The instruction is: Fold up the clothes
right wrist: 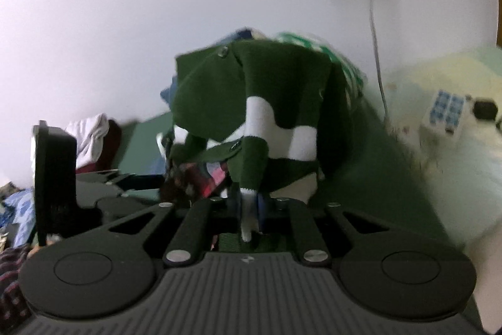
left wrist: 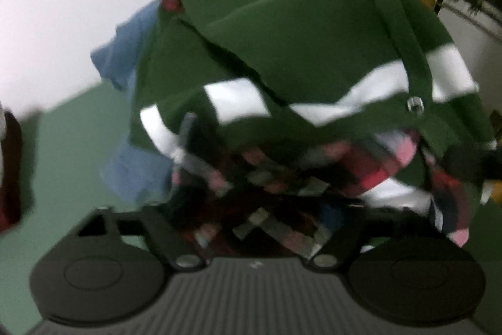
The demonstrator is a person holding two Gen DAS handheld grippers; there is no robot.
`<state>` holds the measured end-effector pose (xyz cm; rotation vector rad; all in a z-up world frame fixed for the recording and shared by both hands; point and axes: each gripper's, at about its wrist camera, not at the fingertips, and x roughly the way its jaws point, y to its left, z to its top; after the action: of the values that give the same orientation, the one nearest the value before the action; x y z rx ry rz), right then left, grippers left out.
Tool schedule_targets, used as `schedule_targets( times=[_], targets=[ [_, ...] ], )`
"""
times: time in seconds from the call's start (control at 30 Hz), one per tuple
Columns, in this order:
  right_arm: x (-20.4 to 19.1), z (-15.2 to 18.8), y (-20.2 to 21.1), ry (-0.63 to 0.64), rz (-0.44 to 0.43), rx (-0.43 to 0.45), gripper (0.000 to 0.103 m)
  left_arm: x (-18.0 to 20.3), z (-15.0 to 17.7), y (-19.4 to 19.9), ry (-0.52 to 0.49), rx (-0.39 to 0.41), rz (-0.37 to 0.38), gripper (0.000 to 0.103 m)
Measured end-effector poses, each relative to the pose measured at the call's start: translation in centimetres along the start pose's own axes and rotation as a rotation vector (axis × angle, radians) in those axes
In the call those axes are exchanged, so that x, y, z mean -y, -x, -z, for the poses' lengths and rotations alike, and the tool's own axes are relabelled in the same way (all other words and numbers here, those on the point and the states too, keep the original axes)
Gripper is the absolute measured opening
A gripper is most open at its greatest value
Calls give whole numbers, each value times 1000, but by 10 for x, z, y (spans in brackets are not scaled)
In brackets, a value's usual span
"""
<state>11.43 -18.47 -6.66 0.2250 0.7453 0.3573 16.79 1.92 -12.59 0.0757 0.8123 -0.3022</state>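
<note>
Right gripper [right wrist: 249,209] up close, jaws pinched tight on the white-tipped cuff of the green cardigan [right wrist: 276,102], which hangs over the pile. Left gripper [left wrist: 251,237] has its jaws partly apart around the plaid shirt [left wrist: 282,178]; a firm grip I cannot confirm. Risk: pulling could drag plaid along, snagged beneath. No containers visible.

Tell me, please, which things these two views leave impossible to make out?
- Left wrist view: the left gripper's fingertips are buried in the plaid cloth under the green cardigan; motion blur hides any grip.
- Right wrist view: the right gripper pinches the cardigan's white-tipped cuff; the sleeve hides its pads.
- Right wrist view: the clothes at the left are too blurred to identify.
</note>
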Motion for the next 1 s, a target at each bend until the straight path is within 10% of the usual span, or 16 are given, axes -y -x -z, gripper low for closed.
schedule_targets(
  times=[0.13,0.23,0.33,0.5,0.67,0.8,0.83,1.0],
  targets=[
    [2,27,17,82,-2,-105,10,8,33,26,49,6,46,49],
    [-5,44,30,208,24,-164,16,17,64,49,58,-14,55,64],
    [-12,34,50,283,100,-11,43,27,93,73,44,8,-14,95],
    [-43,1,56,326,-78,165,75,38,127,110,114,-20,16,96],
    [-111,22,-27,599,-199,9,68,60,144,129,134,-24,5,96],
    [-137,46,-93,750,-95,-75,49,71,149,136,176,-33,-23,98],
    [-137,46,-103,756,-69,-102,9,74,150,136,176,-32,-37,98],
    [-105,-1,-61,515,-150,-79,8,91,153,137,158,-11,-81,98]
  ],
)
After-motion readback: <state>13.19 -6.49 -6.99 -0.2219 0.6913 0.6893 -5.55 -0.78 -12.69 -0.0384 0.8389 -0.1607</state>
